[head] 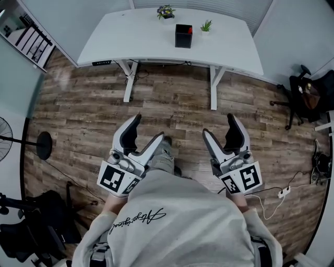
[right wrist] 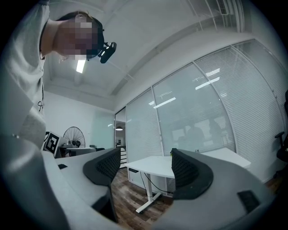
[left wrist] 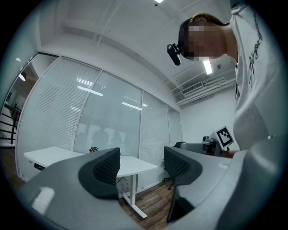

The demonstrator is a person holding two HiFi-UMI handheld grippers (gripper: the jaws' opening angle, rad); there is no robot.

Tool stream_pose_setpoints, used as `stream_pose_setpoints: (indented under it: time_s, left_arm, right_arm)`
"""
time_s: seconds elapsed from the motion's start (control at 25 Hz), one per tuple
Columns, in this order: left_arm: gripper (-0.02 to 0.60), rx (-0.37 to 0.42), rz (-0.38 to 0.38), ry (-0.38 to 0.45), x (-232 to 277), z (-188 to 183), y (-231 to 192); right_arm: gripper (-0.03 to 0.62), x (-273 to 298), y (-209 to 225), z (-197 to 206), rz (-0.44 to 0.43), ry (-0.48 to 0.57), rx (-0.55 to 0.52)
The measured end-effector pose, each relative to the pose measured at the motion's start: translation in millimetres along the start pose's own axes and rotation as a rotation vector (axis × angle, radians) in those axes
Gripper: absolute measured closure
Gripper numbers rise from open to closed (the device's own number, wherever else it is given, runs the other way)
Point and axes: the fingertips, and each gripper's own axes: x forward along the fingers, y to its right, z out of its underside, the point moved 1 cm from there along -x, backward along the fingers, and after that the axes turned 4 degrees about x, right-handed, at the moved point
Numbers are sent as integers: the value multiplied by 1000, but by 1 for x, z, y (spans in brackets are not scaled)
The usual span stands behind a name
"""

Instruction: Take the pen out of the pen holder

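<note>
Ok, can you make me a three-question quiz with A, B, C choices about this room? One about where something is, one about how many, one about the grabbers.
1. Where is the black square pen holder?
A. on the white desk
B. under the desk
C. in a gripper

2. How many small potted plants stand on the desk?
A. one
B. two
C. four

3. How are the left gripper and right gripper?
A. both open, empty
B. both shut
C. each holding a pen

Answers:
1 A: it stands on the desk top.
2 B: one sits on each side of the holder.
3 A: both gripper views show the jaws apart with nothing between them.
</note>
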Motion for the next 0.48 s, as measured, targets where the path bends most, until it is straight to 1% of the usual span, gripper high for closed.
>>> stream_pose_setpoints:
  time_s: [0.24,0.48]
  left_arm:
    - [287,-3,22,8,13,3,-2]
    - [287,-15,35,21,34,9,-18]
  right_arm:
    - [255,6,8,0,12,-1,-8]
    - [255,21,26,0,39,-2,-17]
